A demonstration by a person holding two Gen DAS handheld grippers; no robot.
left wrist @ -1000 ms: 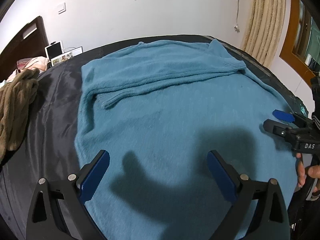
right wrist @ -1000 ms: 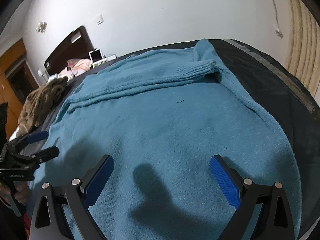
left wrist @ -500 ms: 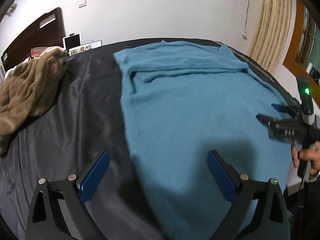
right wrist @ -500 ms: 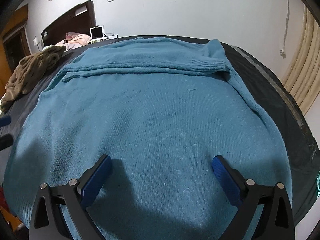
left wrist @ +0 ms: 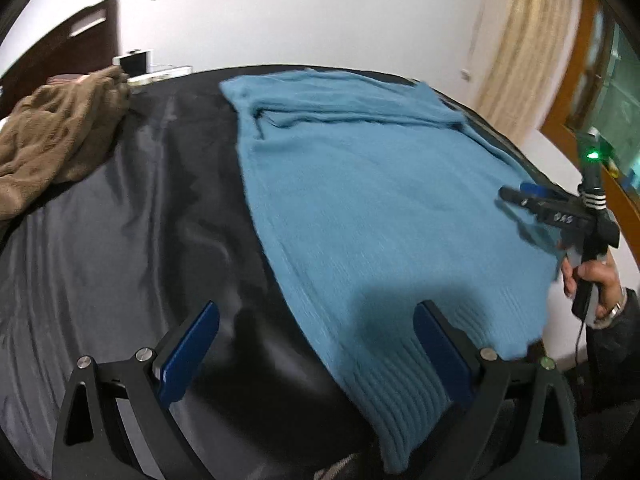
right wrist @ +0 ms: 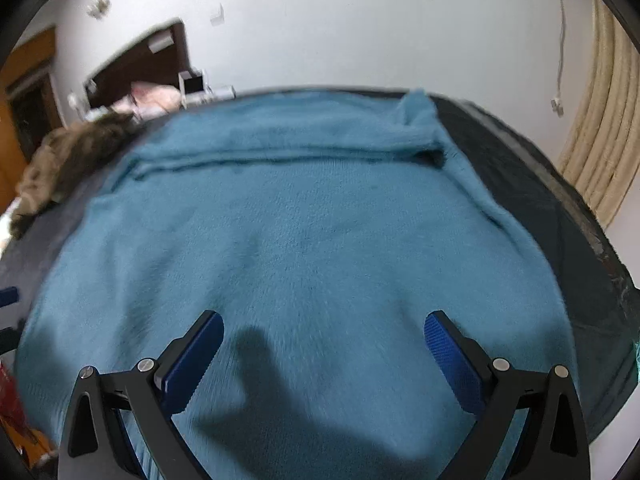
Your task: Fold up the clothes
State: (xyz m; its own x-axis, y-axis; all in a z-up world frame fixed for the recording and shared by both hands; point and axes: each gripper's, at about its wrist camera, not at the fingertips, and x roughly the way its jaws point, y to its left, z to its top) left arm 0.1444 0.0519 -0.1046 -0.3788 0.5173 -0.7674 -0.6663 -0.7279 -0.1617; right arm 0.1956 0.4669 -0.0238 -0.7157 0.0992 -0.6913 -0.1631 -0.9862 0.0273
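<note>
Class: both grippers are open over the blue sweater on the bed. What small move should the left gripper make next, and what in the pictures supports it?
Probably lower the left gripper onto the ribbed hem of the blue sweater and close on its near corner. Its jaws are wide open and empty, straddling the sweater's left edge. The sleeves already lie folded across the top, and the right gripper hangs open over the body.

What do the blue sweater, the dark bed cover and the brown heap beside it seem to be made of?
Blue sweater: likely a soft, fuzzy knit, matte, with ribbing at the near hem.
Dark bed cover: looks like a smooth satin-type fabric; it catches the light along shallow creases.
Brown heap: seems a plush, fleecy or chunky knit textile, matte and rumpled; the exact weave is too blurred to tell.
</note>
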